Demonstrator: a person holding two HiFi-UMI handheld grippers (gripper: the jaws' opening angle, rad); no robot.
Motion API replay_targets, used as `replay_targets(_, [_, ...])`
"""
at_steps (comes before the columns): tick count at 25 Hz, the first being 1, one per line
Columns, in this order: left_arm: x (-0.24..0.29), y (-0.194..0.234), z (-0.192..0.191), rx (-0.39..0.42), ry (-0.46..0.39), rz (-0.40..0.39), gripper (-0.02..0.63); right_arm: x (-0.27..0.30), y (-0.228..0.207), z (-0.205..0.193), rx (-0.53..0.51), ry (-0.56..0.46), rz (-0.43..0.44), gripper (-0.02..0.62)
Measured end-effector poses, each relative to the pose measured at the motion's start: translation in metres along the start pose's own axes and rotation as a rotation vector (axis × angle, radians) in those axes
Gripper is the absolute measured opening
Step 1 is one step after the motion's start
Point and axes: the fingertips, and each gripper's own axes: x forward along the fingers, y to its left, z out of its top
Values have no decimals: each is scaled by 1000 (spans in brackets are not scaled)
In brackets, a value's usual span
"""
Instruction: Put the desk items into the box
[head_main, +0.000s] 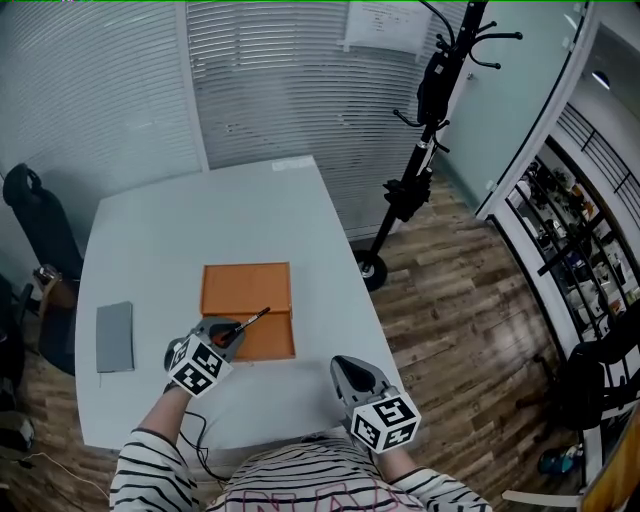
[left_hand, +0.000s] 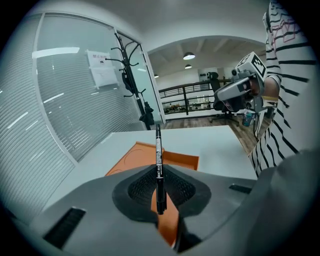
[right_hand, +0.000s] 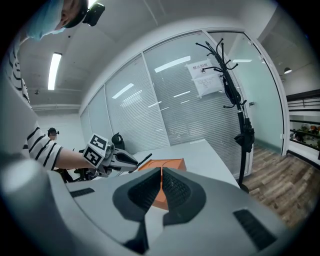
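Note:
My left gripper (head_main: 232, 334) is shut on a black pen (head_main: 252, 321), which sticks out forward over the orange box (head_main: 247, 290). In the left gripper view the pen (left_hand: 159, 167) stands clamped between the pads with its tip above the orange box (left_hand: 176, 160). My right gripper (head_main: 347, 372) hangs over the table's near right part, shut with nothing between its pads. The right gripper view shows the orange box (right_hand: 169, 165) ahead and the left gripper (right_hand: 131, 161) with the pen (right_hand: 145, 160) at the left.
A grey notebook (head_main: 115, 336) lies on the white table (head_main: 300, 215) at the left. A black chair (head_main: 35, 220) stands at the table's left side. A black coat stand (head_main: 425, 130) rises on the wooden floor to the right.

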Motion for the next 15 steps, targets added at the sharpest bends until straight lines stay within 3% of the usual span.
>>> replay_targets(15, [74,-17,-43,91,252,-166,57,9,-31,-7,21,26,-4,28])
